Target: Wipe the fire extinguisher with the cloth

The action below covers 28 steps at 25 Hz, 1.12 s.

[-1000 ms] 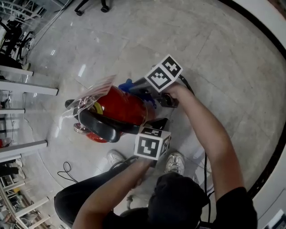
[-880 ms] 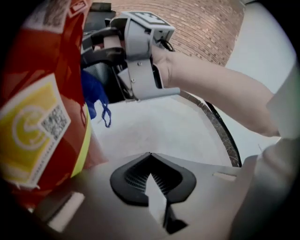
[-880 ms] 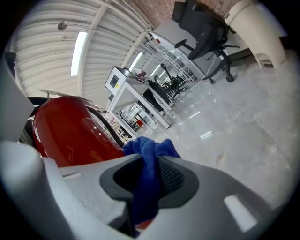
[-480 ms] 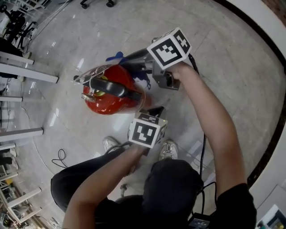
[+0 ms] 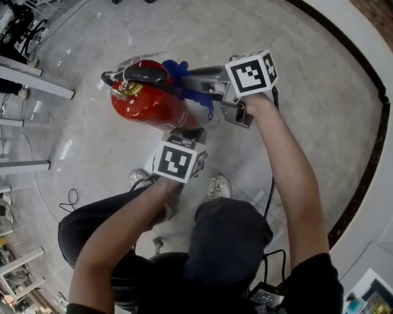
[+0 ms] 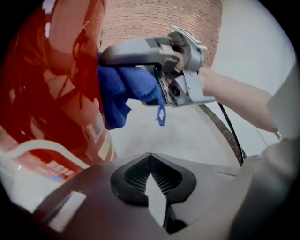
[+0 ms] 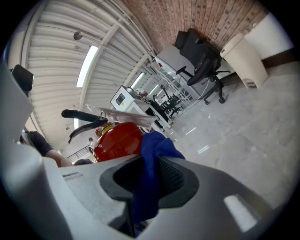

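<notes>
Right gripper (image 7: pixel 146 190): jaws part-way closed, clamped on a blue cloth (image 7: pixel 154 157). The cloth fills the gap between the pads and bunches out past the tips. In the head view that gripper reaches in from the right, roughly level. The cloth sits against the upper right side of the fire extinguisher (image 5: pixel 146 103), just below its black handle (image 5: pixel 136 73). The left gripper view shows the same thing: blue fabric touching the red shell, with a loose loop of cloth hanging under the gripper.

Left gripper (image 6: pixel 152 190): jaws fully together, nothing between them, only bare floor ahead. It angles down at the near right side of the extinguisher, just beside the red body. Contact cannot be told.

The extinguisher is red with a black lever handle and a clear plastic tag (image 7: pixel 125 116) at the top. A white label band on its body shows in the left gripper view. It sits left of centre in the head view, beyond the person's shoes (image 5: pixel 218 187). Its base is hidden, so I can't say if it is upright or tilted.

The floor (image 5: pixel 295 92) is pale, glossy stone with a dark curved border on the right. A thin cable (image 5: pixel 67 199) loops on the floor at near left. Far off in the right gripper view are black office chairs (image 7: pixel 206 65), a white bin (image 7: pixel 243 56) and a brick wall (image 7: pixel 183 14).
</notes>
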Motion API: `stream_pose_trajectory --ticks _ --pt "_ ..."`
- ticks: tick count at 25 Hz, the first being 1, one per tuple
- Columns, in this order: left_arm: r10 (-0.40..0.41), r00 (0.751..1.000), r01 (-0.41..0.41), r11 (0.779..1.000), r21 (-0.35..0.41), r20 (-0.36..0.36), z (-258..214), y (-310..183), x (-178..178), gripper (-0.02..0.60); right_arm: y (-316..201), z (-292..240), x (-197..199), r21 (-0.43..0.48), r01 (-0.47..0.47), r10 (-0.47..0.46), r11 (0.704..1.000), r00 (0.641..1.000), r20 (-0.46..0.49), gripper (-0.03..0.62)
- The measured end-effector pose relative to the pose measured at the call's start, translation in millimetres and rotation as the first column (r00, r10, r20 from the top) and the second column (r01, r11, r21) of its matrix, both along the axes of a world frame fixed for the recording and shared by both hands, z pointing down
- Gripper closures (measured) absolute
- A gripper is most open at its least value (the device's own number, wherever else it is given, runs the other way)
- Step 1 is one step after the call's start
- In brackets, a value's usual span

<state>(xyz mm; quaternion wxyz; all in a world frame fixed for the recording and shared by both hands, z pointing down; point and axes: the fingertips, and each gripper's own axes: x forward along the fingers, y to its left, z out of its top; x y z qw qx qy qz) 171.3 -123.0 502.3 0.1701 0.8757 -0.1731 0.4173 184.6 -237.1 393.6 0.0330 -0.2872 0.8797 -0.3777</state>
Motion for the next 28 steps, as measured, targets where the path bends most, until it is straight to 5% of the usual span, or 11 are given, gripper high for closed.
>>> stream_pose_trajectory --ticks 8,17,24,28 --pt "0.022 0.999 -0.026 0.994 0.104 0.036 -39.0 -10.1 -43.4 0.577 51.2 25.2 -5.1 -0.082 -0.035 0.035 0.996 0.999 0.000 0.497" --pt "0.016 1.000 -0.015 0.983 0.186 -0.006 -100.7 -23.5 -79.9 0.577 107.8 -27.6 -17.6 -0.001 -0.009 0.008 1.000 0.995 -0.103 0.497" --pt "0.071 0.996 -0.084 0.943 0.321 0.051 -155.3 -50.5 -106.9 0.577 141.0 -80.8 -45.9 0.098 0.061 -0.033 0.993 0.962 -0.271 0.497" --pt "0.031 0.999 -0.022 0.945 0.327 -0.023 -176.6 -62.1 -123.9 0.577 155.1 -126.7 -59.2 0.187 0.076 -0.010 0.980 0.944 -0.330 0.497"
